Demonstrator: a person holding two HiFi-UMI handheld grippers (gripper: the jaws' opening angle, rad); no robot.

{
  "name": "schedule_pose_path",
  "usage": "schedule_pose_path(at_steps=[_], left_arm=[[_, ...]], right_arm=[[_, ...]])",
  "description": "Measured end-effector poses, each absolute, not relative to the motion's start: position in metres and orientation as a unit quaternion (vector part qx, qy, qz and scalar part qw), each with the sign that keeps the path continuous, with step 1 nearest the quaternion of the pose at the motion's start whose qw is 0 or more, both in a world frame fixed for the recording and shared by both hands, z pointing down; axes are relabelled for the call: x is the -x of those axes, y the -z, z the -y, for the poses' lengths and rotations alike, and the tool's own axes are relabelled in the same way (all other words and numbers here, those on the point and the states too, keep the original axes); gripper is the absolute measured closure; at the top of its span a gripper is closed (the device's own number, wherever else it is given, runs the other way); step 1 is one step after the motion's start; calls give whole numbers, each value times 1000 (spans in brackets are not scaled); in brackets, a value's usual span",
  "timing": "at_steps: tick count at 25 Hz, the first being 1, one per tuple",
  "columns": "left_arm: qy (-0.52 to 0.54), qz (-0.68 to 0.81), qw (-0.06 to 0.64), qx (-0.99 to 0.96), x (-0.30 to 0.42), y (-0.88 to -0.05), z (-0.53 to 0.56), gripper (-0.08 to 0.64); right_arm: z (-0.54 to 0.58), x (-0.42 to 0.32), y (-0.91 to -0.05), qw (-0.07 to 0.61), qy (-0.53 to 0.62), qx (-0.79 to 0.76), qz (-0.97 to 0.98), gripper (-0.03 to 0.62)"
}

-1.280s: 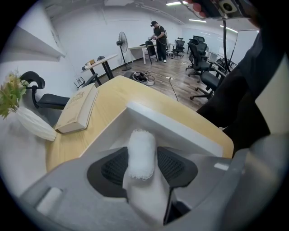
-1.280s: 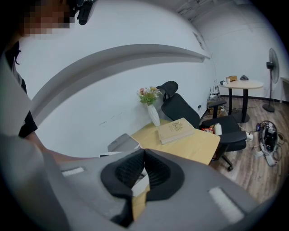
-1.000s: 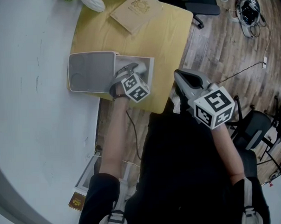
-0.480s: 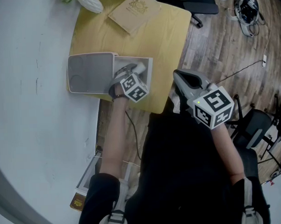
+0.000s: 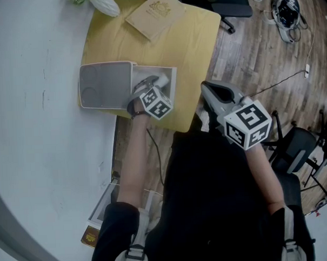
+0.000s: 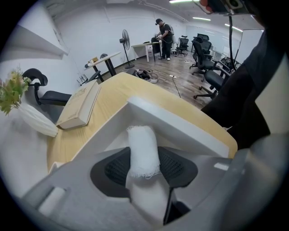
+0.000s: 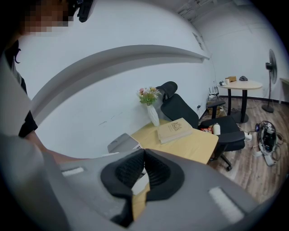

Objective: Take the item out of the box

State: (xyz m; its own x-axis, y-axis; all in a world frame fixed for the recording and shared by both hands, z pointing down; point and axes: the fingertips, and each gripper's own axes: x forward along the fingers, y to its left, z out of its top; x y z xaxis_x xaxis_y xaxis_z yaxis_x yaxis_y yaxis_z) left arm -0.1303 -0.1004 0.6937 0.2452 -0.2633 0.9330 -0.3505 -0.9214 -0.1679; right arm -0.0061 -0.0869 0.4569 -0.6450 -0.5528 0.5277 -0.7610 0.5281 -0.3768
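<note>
In the left gripper (image 6: 143, 157), white roll (image 6: 142, 146), over the box (image 6: 177, 125)

nothing here that i can read. the tan book (image 5: 157, 14) has a gold emblem, its lettering too small; my left gripper (image 5: 157, 80) and right gripper (image 5: 206, 88) wear only square markers.

white wall (image 7: 113, 85), wood floor (image 5: 268, 55), office chairs (image 6: 211, 79)

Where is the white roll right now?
The white roll is clamped in the left gripper, mid left gripper view, at the open box on the yellow table.
</note>
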Motion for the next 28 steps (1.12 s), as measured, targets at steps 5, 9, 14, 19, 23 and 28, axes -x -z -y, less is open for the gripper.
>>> schedule_pose_path(at_steps=[5, 9, 14, 19, 23, 28], left_arm=[[-579, 208, 39, -787, 130, -687, 98, 368], [-573, 221, 40, -788, 131, -677, 97, 369], [-569, 233, 35, -788, 133, -666, 94, 371], [-563, 247, 33, -788, 136, -655, 92, 372], [-553, 261, 34, -791, 137, -642, 91, 373], [-533, 286, 38, -795, 141, -620, 92, 373]], right_arm=[[83, 3, -453, 173, -294, -385, 858, 589], [80, 3, -448, 170, -289, -383, 861, 589], [75, 3, -442, 167, -283, -381, 864, 589], [71, 2, -436, 162, -277, -379, 868, 589], [71, 1, -432, 156, -272, -379, 871, 589], [71, 4, -426, 148, -266, -377, 875, 589]])
